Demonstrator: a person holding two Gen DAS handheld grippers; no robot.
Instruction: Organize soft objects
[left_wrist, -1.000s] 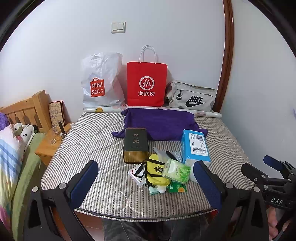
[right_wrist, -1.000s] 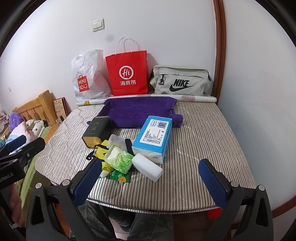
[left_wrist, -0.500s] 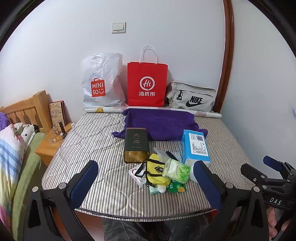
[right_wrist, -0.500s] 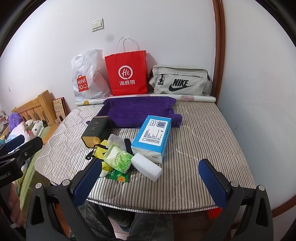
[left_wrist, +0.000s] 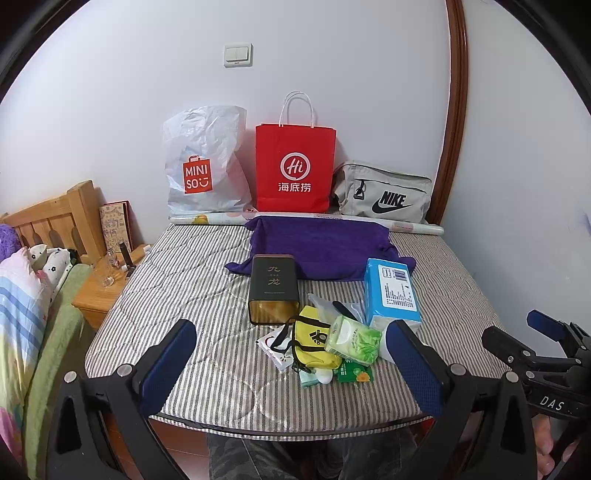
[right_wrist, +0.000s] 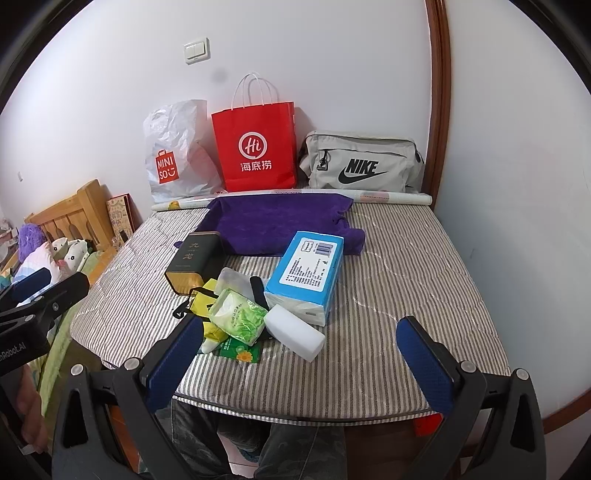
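Hovering w/ both claws spread wide, left claw & right claw gripping nothing, near the mattress edge; tissue pack lying right of the tin.

Everything's piled around the blue tissue box on the striped mattress. A white sponge block touches its near end, with a green tissue pack just left of that, on top of a yellow pouch. Dark tin sits further left, purple towel right behind the box. The right gripper hangs wide open over the mattress's near edge, holding nothing.
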